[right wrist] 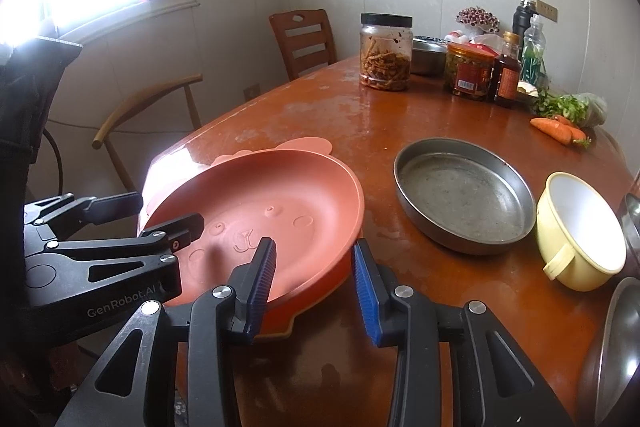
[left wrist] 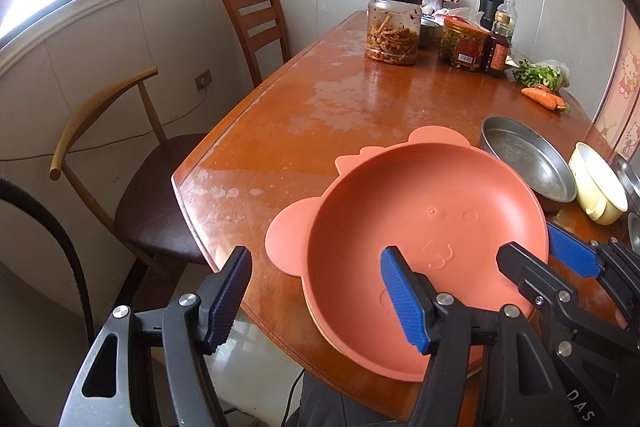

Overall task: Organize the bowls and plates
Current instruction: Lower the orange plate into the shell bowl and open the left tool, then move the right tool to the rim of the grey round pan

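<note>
One salmon bear-faced plate [left wrist: 424, 239]

Two pink plates [right wrist: 256, 203], one steel pan [right wrist: 464, 195], one yellow bowl [right wrist: 580, 231], two jars [right wrist: 386, 53], two chairs [right wrist: 304, 39]
</note>
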`<state>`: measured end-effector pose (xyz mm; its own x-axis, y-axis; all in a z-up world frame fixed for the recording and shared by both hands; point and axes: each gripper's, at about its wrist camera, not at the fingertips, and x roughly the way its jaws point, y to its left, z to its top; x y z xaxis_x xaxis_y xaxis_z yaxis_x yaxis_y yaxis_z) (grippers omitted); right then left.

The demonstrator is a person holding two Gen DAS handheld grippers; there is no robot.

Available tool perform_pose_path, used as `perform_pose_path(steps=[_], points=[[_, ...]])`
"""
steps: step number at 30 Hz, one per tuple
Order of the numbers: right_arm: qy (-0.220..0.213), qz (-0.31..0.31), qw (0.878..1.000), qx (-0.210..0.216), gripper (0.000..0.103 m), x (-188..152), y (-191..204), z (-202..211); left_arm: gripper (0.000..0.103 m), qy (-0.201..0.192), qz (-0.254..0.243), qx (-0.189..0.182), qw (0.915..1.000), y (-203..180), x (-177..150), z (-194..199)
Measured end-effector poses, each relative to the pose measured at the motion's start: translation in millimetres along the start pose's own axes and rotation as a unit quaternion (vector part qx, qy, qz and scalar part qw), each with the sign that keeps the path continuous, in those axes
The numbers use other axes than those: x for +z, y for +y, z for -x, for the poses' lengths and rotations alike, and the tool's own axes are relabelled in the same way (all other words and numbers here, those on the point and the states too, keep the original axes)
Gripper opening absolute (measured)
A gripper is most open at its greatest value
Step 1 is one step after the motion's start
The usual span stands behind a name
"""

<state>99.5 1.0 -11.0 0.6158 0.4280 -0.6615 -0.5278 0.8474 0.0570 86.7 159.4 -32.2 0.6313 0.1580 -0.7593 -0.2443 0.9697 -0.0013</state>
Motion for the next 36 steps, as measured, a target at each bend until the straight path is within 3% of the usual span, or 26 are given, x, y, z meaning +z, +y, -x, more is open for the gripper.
perform_pose_path(steps=[13,36], points=[[-0.008,-0.011,1.0,0.003,0.052,3.4,-3.4,8.1,0.067,-0.012,-0.003,-0.014,0.9998,-5.4,-1.6,15.5],[-0.034,-0.049,0.998,-0.012,0.053,2.2,-41.5,47.0,0.067,-0.034,-0.027,-0.037,0.9984,-34.6,0.2,52.6]])
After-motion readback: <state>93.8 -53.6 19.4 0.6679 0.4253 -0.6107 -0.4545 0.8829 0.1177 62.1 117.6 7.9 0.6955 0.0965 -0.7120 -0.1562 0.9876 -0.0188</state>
